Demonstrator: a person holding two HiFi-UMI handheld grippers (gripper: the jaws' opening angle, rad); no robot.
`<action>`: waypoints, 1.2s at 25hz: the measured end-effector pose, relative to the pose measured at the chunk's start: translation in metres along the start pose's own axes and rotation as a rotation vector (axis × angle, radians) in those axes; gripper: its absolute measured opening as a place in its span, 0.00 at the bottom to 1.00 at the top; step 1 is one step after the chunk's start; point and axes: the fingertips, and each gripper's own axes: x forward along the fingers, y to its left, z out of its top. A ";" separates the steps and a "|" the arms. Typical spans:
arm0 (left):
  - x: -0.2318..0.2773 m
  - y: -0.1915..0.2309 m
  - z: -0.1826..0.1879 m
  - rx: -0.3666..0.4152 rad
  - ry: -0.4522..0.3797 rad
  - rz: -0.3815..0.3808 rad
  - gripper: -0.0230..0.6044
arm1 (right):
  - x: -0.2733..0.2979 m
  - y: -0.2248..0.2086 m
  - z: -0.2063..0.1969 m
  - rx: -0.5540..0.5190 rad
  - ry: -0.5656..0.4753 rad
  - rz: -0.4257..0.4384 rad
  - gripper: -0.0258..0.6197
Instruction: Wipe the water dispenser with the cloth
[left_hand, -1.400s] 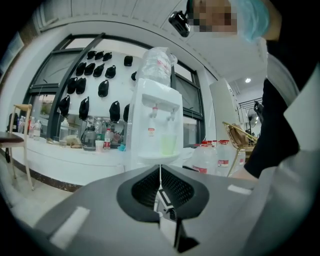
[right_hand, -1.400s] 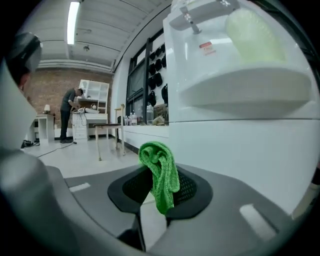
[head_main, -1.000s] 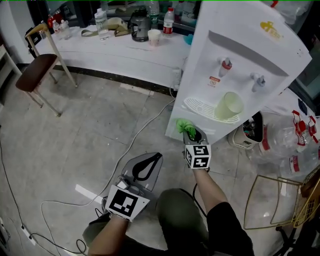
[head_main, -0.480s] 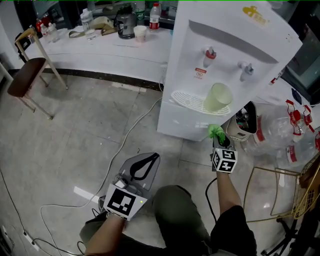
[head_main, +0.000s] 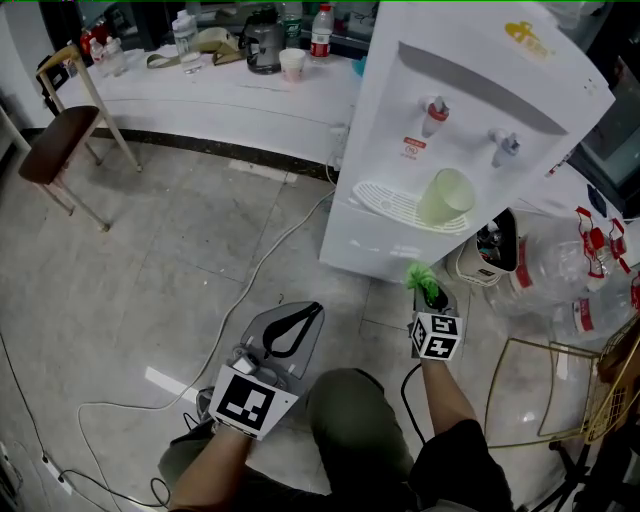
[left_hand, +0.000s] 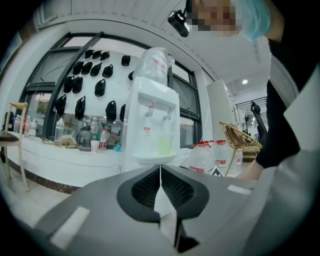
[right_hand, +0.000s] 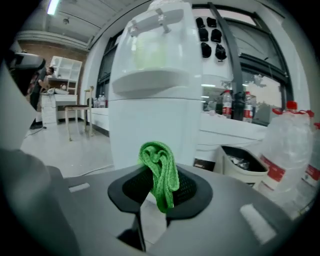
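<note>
The right gripper (right_hand: 159, 192) is clamped on the green cloth (right_hand: 161, 167), which is bunched between the jaws and stands up past their tips. In the head view the cloth is held low, just in front of the foot of the water dispenser (head_main: 470, 130), which rises at twelve o'clock from the gripper. No contact between cloth and cabinet can be made out; a narrow strip of floor seems to lie between them. A small bin (head_main: 492, 258) stands at about two o'clock from the gripper, beside the dispenser's base.

The left gripper (left_hand: 161, 186) is shut with nothing between its jaws. It is held at about eight o'clock from the right one, well apart from the dispenser.

Higher up, a pale green cup (head_main: 446, 197) stands on the drip tray (head_main: 385, 203) beneath the two taps.

The task is judged to be at an early or between-strokes stage. The cloth is secured, but no wiped surface can be told from an unwiped one. The front panel, the tray and the sides are taken as left to do.
</note>
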 end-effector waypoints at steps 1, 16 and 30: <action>0.000 0.000 0.000 0.002 -0.002 0.001 0.04 | 0.005 0.023 -0.001 -0.017 0.004 0.050 0.19; -0.022 0.010 0.008 0.000 -0.017 0.039 0.04 | 0.114 0.209 0.042 -0.106 0.090 0.337 0.19; -0.010 -0.003 -0.008 0.002 0.015 0.026 0.04 | 0.063 0.045 0.004 -0.038 0.146 0.181 0.19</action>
